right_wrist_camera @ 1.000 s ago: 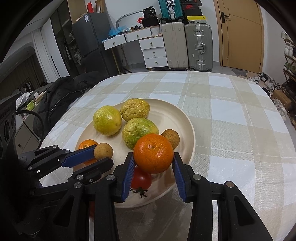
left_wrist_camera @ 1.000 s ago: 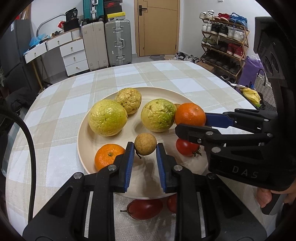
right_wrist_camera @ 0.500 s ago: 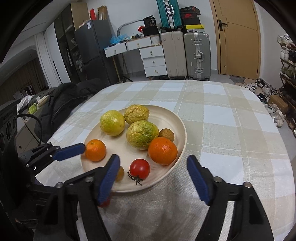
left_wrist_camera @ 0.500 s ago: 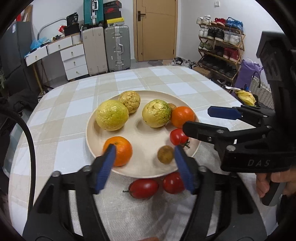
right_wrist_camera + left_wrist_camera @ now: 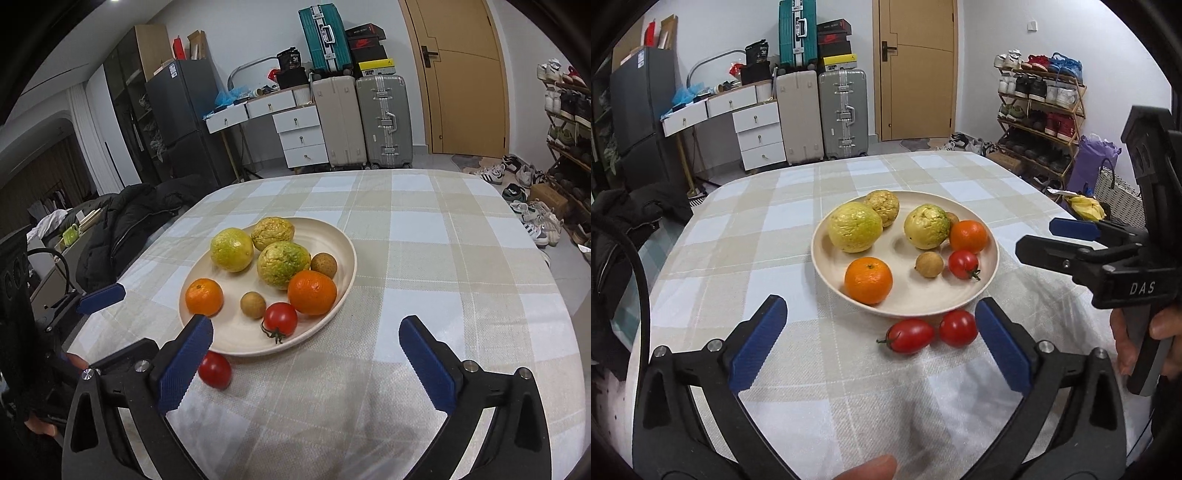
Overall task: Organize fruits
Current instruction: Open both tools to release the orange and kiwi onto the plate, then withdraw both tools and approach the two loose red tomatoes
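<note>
Both grippers' fingers are opening with nothing between them, the left gripper (image 5: 879, 347) nearer, the two tomatoes (image 5: 932, 332) lying at its twelve o'clock.

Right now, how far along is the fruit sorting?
Mostly done: eight fruits sit on the plate. Nothing is in hand; the left gripper and right gripper are opening, empty. Left: two tomatoes on the tablecloth beside the plate.

Bright, sharp, fisheye-warped, dark-vignetted edges
</note>
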Available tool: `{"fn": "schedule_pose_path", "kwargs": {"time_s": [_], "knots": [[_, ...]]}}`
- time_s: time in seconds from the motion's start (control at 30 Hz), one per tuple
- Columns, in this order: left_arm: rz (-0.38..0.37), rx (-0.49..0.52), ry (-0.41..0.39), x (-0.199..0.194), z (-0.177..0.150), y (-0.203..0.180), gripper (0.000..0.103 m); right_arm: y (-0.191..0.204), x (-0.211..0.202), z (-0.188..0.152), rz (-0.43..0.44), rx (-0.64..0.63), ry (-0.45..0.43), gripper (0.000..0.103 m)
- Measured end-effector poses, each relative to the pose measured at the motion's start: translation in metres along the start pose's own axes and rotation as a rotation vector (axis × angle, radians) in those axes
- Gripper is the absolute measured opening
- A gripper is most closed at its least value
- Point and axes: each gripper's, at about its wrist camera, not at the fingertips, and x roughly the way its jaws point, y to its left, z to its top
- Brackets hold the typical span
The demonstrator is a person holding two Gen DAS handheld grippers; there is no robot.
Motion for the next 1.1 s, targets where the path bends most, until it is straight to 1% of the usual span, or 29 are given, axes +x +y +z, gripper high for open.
{"fn": "schedule_pose_path", "kwargs": {"time_s": [0.1,0.23,0.33,0.5,0.7,1.1], "knots": [[0.003,-0.001,-0.011,-0.009,-0.004,0.004,0.102,0.003,-0.003,-0.004,-0.023,-0.003,0.004,0.103],[0.014,-0.02,-0.003,-0.017,-0.012,0.011,0.102,0.008,-0.006,-0.009,-0.036,-0.012,0.016,0.103],[0.026,-0.027,0.006,-0.02,-0.017,0.017,0.102,0.012,-0.007,-0.013,-0.032,-0.011,0.032,0.103],[0.035,-0.034,0.017,-0.022,-0.025,0.024,0.102,0.024,-0.007,-0.017,-0.018,-0.046,0.049,0.103],[0.044,-0.042,0.033,-0.016,-0.025,0.026,0.102,0.036,0.003,-0.025,-0.02,-0.092,0.096,0.103],[0.049,-0.039,0.058,-0.008,-0.027,0.024,0.102,0.043,0.024,-0.033,-0.017,-0.081,0.169,0.103]]}}
